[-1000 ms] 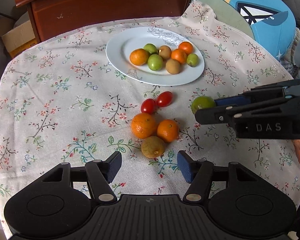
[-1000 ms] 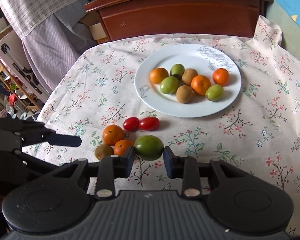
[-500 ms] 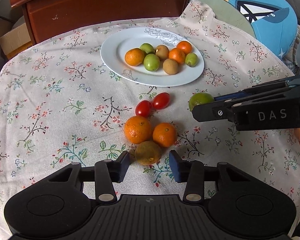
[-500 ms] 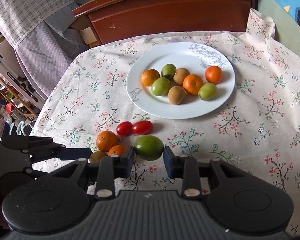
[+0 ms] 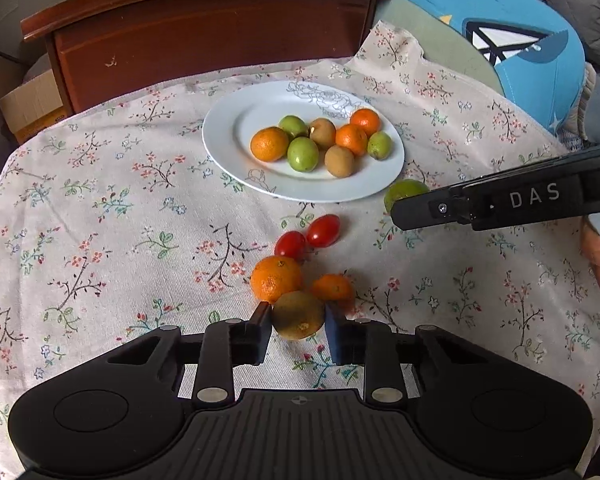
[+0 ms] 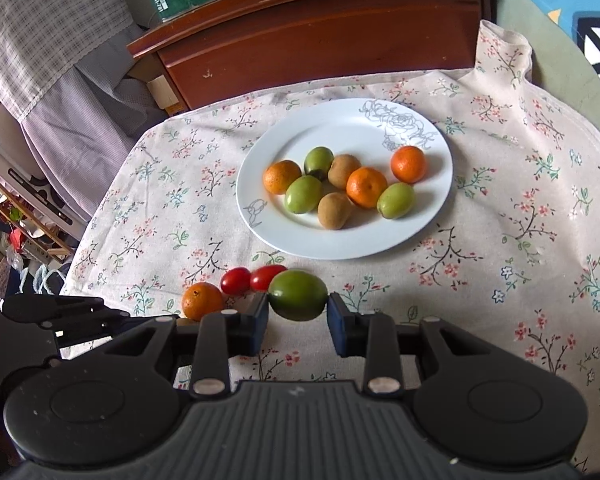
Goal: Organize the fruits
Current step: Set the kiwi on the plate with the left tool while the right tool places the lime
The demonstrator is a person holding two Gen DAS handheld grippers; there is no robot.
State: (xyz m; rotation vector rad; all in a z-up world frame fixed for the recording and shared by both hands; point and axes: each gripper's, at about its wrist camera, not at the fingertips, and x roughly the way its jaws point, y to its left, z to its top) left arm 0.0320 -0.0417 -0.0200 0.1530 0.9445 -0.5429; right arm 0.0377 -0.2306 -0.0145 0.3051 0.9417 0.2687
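My left gripper is clamped on a brown kiwi, pads touching both its sides, near the front edge of the floral tablecloth. Touching the kiwi on its far side: a big tangerine to the left, a smaller tangerine to the right. Just behind those, two cherry tomatoes lie side by side, touching. Farther back, toward the far edge of the cloth, a white plate carries three tangerines, three green fruits and two kiwis, bunched in its middle. To the right, my right gripper pinches a green fruit between both pads; in the left wrist view that same fruit sits just off the plate's near-right rim, partly hidden by the finger marked DAS. I can't tell if it is resting on the cloth or lifted. From the right wrist view, the tomatoes and big tangerine sit just left of the green fruit. A dark wooden cabinet stands beyond the far edge.
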